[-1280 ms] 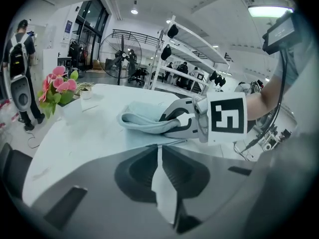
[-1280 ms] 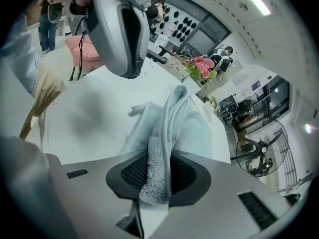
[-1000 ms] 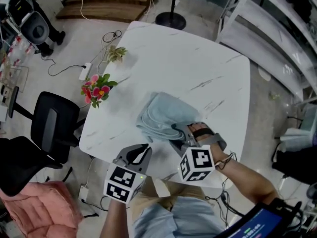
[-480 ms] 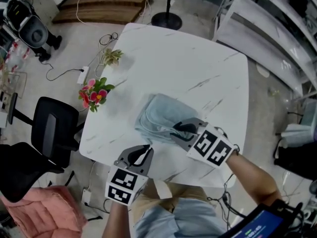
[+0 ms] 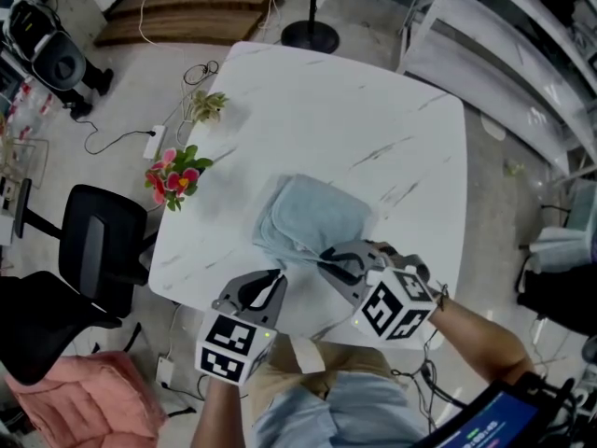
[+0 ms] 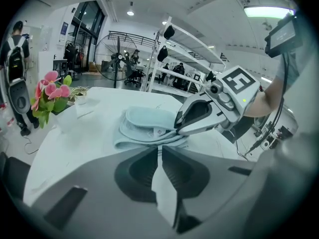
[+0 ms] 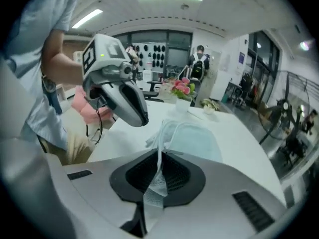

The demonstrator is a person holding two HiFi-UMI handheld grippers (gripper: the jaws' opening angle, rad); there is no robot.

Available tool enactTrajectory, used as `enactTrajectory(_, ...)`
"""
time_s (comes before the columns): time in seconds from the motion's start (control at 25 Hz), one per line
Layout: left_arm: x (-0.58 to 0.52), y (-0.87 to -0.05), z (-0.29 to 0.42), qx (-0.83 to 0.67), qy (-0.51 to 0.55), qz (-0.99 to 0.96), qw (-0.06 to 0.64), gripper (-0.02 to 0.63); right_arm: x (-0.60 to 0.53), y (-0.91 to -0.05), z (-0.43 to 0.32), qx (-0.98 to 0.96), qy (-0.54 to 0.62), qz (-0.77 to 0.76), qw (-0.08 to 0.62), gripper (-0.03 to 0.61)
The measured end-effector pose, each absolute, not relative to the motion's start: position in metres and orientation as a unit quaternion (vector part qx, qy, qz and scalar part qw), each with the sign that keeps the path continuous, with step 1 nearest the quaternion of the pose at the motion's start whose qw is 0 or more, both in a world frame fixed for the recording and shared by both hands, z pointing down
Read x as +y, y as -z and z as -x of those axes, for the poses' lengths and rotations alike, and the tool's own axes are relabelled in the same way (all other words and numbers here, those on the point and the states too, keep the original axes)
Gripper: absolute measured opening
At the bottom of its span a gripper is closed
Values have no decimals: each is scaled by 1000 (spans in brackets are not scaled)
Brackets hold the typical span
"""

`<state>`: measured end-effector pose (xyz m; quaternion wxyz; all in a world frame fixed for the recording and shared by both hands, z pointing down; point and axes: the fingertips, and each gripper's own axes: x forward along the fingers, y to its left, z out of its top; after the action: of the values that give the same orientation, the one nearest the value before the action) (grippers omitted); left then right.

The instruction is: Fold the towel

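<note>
Towel (image 5: pixel 312 217): light blue, loosely folded in layers, lying on the white marble table (image 5: pixel 354 110), closer to the table's near edge than to its far one.
Right gripper (image 5: pixel 326 258): above the table's near edge; jaws have just been closing and now pinch a thin strip of the towel's near hem, which rises from the table top up between the pads.
Left gripper (image 5: pixel 271 284): at the table's near edge, apart from the towel; jaws brought together, nothing between them.
Flowers (image 5: pixel 175 174): pink with green leaves, at the table's left edge.
Chair (image 5: pixel 93 241): black, on the floor just off the table's left edge.
</note>
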<state>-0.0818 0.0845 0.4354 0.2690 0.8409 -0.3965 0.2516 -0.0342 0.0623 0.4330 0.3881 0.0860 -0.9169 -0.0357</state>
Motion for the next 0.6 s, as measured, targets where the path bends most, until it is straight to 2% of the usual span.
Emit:
enactTrajectory(0.28, 78, -446, 76, -394, -239, -840, 286, 31, 93, -459, 31, -888, 185, -11, 422, 44)
enactTrajectory(0.4, 73, -461, 73, -393, -233, -836, 305, 31, 100, -470, 29, -883, 197, 5, 426, 46)
enactTrajectory(0.6, 67, -485, 77, -399, -268, -825, 298, 31, 108, -488, 28, -871, 198, 27, 449, 56)
